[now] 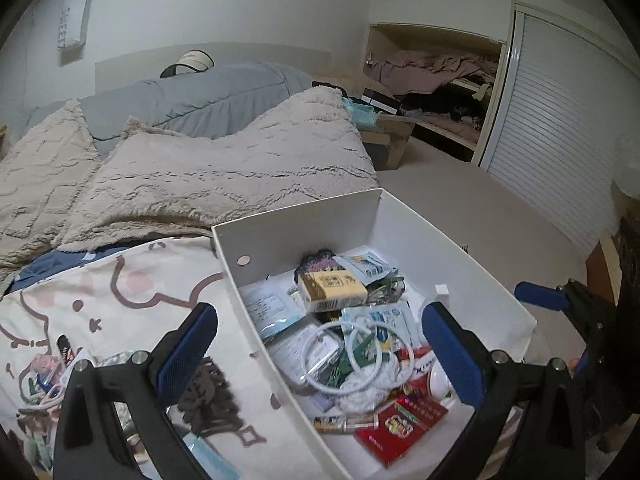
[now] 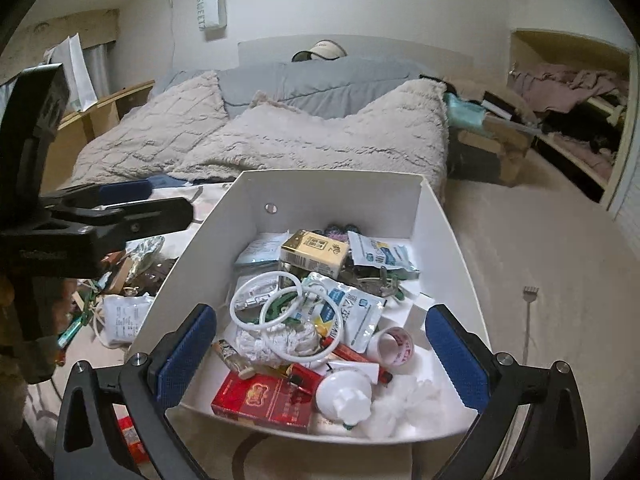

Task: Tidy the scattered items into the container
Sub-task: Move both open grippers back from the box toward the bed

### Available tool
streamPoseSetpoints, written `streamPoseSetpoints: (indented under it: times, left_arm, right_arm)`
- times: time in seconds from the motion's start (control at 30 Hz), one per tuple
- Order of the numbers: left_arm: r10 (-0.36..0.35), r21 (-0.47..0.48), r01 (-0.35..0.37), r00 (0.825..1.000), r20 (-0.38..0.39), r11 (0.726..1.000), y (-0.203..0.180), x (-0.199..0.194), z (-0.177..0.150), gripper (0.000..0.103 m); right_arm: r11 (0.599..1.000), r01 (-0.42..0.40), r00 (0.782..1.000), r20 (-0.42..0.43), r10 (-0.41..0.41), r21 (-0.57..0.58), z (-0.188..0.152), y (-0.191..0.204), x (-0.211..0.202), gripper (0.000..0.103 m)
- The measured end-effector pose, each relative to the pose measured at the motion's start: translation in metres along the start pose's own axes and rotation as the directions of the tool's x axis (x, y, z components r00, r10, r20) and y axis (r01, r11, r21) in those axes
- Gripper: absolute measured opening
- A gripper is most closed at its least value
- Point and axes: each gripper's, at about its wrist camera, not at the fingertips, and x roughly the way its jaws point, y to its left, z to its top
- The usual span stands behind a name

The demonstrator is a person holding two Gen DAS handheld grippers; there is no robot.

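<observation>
So the white box (image 2: 304, 200) sat on the bed already crammed with packets, rings and a red pack (image 2: 264, 400), both the left gripper (image 1: 320, 344) and right gripper (image 2: 322, 344) hung wide open and empty, while a few bits (image 2: 120, 316) were left scattered beside it.

Bed (image 2: 304, 136) fills background, cream fleece blankets (image 2: 320, 140) rumpled over grey duvet (image 2: 312, 80). Pale cap (image 2: 320, 51) sits behind duvet, against headboard. White paper bag (image 2: 211, 4) printed "SWEET" hangs on wall above. Open closet (image 1: 436, 92) at right holds heaped mauve clothing; white louvred door (image 1: 560, 128) just beside it. Cardboard boxes (image 1: 394, 140) near bed's far corner. Beige floor (image 2: 540, 240) right of bed; small backscratcher (image 2: 529, 320) lies on it.
</observation>
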Motion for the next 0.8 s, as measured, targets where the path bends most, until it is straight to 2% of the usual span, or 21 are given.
streamPoseSetpoints:
  times: [0.27,0.4,0.8]
  left_arm:
    - [0.06,0.073,-0.064,0.997,0.046,0.995,-0.01,-0.035,-0.027,0.103]
    - [0.065,0.102,-0.071,0.996,0.06,0.992,-0.014,-0.049,-0.045,0.103]
    - [0.076,0.087,-0.088,0.988,0.131,0.992,-0.027,-0.092,-0.073,0.103]
  right_arm:
    - [1.0,0.01,0.999,0.049,-0.012,0.025,-0.014,0.004,-0.023,0.103]
    - [1.0,0.011,0.998,0.061,-0.012,0.029,-0.02,0.008,-0.031,0.103]
    - [0.999,0.045,0.991,0.127,-0.044,-0.007,-0.037,0.021,-0.072,0.103]
